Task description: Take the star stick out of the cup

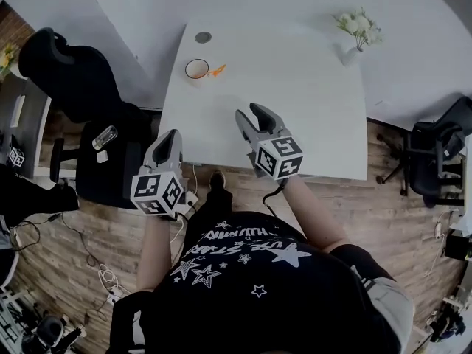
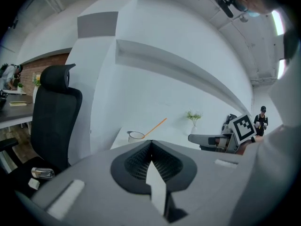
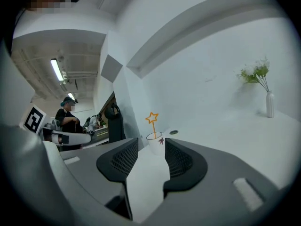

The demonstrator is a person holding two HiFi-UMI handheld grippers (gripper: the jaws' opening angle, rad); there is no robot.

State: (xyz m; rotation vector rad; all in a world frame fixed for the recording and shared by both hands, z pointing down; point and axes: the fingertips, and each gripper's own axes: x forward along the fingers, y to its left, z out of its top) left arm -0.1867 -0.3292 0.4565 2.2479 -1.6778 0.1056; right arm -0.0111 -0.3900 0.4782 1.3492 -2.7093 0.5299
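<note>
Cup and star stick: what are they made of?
Cup: white, smooth, thin dark rim; looks like enamelled metal or ceramic, can't settle which. Star stick: thin orange rod with a hollow star outline; probably moulded plastic, possibly coated wire.

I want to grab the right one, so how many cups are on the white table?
1. The cup stands near the far left corner of the table, with the star stick in it. Nothing there could hide another.

Only the black star-print shirt point(image 1: 243, 260) bears lettering — too blurred to read.
</note>
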